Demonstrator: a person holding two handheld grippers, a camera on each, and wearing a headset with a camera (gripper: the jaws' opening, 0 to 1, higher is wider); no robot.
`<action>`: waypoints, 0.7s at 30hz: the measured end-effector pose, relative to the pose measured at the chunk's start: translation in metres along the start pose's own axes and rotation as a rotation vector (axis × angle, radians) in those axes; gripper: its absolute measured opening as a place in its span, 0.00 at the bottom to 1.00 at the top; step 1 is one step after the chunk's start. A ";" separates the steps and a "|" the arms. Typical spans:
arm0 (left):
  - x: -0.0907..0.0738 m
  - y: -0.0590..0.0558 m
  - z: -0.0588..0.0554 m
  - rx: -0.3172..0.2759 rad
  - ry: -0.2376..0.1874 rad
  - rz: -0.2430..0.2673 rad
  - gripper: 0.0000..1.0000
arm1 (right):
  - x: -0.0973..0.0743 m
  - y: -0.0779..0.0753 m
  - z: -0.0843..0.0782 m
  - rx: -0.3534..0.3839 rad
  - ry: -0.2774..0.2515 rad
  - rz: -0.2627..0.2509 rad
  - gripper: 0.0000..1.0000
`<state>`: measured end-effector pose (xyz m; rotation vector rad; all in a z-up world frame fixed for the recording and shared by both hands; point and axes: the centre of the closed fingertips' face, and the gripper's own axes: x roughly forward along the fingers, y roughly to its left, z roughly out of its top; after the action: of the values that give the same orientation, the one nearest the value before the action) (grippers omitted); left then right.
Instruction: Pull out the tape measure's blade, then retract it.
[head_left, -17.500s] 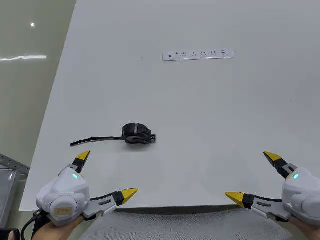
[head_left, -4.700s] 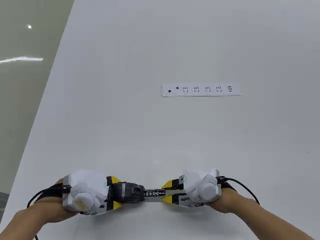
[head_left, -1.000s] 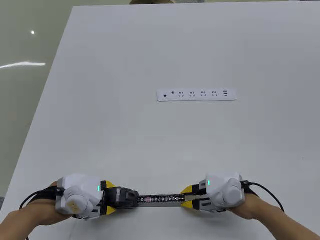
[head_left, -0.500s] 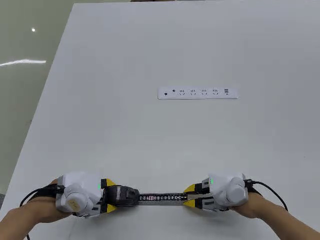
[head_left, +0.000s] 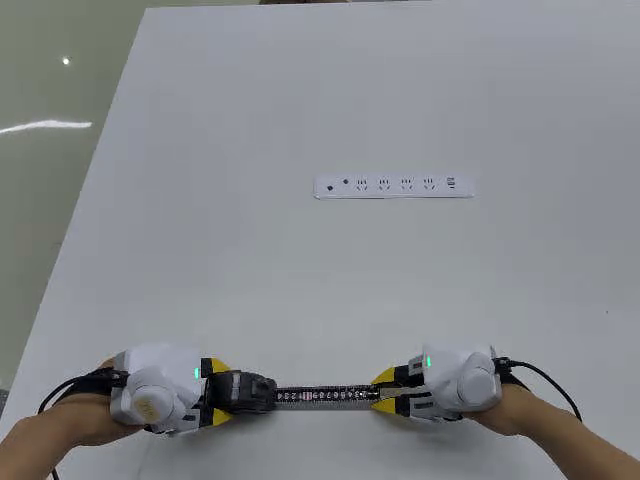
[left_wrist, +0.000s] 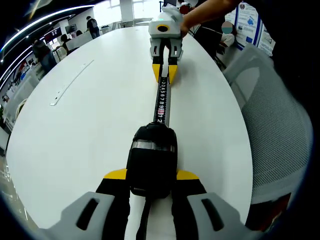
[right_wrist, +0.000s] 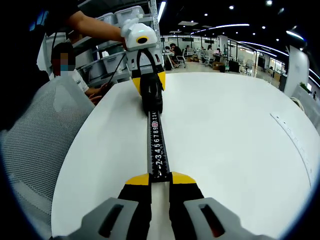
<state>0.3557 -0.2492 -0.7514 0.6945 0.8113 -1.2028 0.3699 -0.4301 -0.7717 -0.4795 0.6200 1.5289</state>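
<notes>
A black tape measure case sits low over the white table's near edge, with my left gripper shut on it. Its dark numbered blade runs straight out to the right. My right gripper is shut on the blade's far end. Both grippers face each other, hands behind them. In the left gripper view the right gripper pinches the blade tip far ahead; in the right gripper view the left gripper holds the case.
A white power strip lies flat on the table well beyond the grippers. A grey mesh chair back stands close to the table's near edge.
Over the last second my right gripper has moved a little further right, drawing out slightly more blade. The left gripper and case have stayed about where they were.
</notes>
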 end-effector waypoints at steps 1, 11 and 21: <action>0.000 0.000 0.000 0.000 0.000 0.000 0.27 | 0.000 0.000 0.000 0.000 0.001 -0.001 0.10; 0.000 0.000 0.000 -0.003 0.002 0.001 0.27 | -0.003 -0.001 -0.004 0.004 0.003 -0.004 0.10; 0.000 0.000 0.000 -0.004 0.003 -0.001 0.27 | -0.007 -0.001 -0.007 0.002 0.005 -0.002 0.10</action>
<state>0.3555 -0.2491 -0.7513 0.6929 0.8166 -1.2006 0.3711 -0.4397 -0.7728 -0.4819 0.6247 1.5252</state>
